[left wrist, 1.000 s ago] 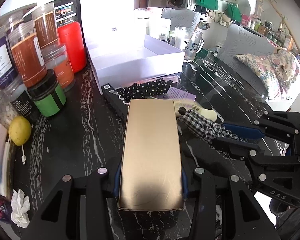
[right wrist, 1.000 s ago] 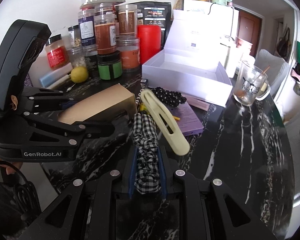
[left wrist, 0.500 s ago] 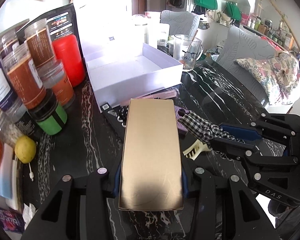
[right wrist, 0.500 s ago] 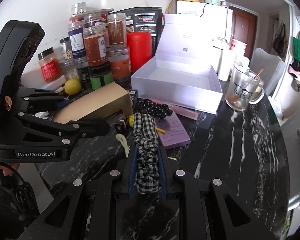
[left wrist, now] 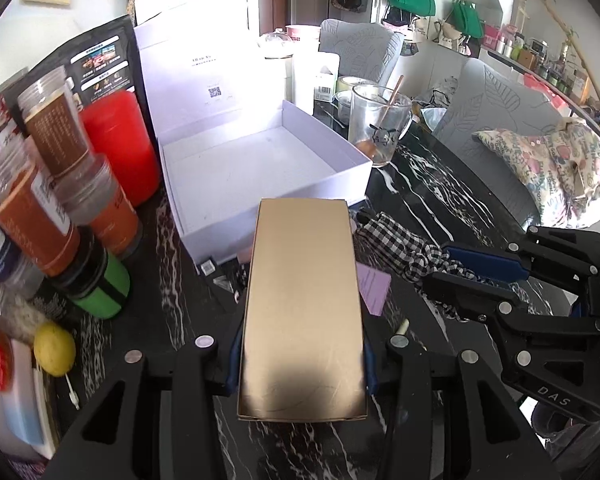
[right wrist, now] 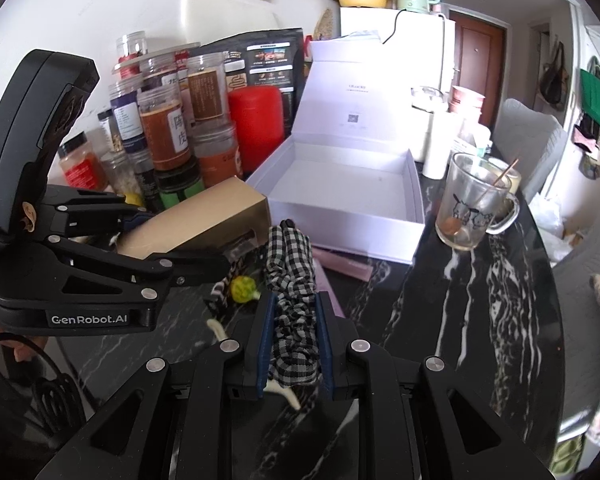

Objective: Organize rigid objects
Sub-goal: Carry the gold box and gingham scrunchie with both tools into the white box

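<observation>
My left gripper (left wrist: 300,364) is shut on a long gold box (left wrist: 302,304) and holds it above the black marble table, its far end near the front wall of the open white gift box (left wrist: 236,168). The gold box also shows in the right wrist view (right wrist: 196,224). My right gripper (right wrist: 294,344) is shut on a black-and-white checked scrunchie (right wrist: 290,280), lifted to the right of the gold box. The scrunchie also shows in the left wrist view (left wrist: 400,244). The white box (right wrist: 340,184) is empty, with its lid upright.
Stacked jars (left wrist: 44,184), a red canister (left wrist: 118,148) and a green-banded jar (left wrist: 100,284) crowd the left. A lemon (left wrist: 54,348) lies near them. A glass mug (right wrist: 472,208) stands right of the white box. A purple notepad (left wrist: 374,288) and a cream hair clip (right wrist: 216,328) lie below.
Both grippers have risen and moved toward the white box with their loads. The cream hair clip has dropped from beside the scrunchie and lies on the table.
</observation>
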Demonstrator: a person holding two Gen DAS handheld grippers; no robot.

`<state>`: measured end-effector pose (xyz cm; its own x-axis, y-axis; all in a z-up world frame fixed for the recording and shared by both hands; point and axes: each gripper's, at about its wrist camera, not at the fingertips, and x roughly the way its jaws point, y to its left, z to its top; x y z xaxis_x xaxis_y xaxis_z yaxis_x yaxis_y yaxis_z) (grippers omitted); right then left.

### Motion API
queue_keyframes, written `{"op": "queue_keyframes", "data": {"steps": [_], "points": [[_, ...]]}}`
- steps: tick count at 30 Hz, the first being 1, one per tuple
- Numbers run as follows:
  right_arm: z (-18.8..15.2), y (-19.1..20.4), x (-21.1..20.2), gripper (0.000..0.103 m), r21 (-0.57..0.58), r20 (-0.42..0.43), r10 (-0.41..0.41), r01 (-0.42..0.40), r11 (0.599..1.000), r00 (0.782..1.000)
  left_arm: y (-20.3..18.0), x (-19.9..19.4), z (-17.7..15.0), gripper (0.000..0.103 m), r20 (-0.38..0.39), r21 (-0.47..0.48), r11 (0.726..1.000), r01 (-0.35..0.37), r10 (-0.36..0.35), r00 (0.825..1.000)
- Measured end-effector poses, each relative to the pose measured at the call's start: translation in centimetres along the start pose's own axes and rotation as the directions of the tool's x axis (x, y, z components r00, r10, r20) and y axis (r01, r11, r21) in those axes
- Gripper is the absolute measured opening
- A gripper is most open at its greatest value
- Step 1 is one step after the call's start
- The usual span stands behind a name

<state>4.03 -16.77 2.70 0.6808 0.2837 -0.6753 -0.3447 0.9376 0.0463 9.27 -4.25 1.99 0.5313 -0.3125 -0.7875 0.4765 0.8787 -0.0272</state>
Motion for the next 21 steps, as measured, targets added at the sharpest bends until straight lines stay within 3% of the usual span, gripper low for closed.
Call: {"op": "queue_keyframes", "data": {"steps": [21], "points": [[7.5, -4.9, 3.6, 0.020, 0.019, -0.011, -0.002, 0.002, 1.000, 1.000, 2.6, 3.6, 8.6, 0.044, -0.036, -0.012, 1.000, -0.003, 0.003, 0.999]]}}
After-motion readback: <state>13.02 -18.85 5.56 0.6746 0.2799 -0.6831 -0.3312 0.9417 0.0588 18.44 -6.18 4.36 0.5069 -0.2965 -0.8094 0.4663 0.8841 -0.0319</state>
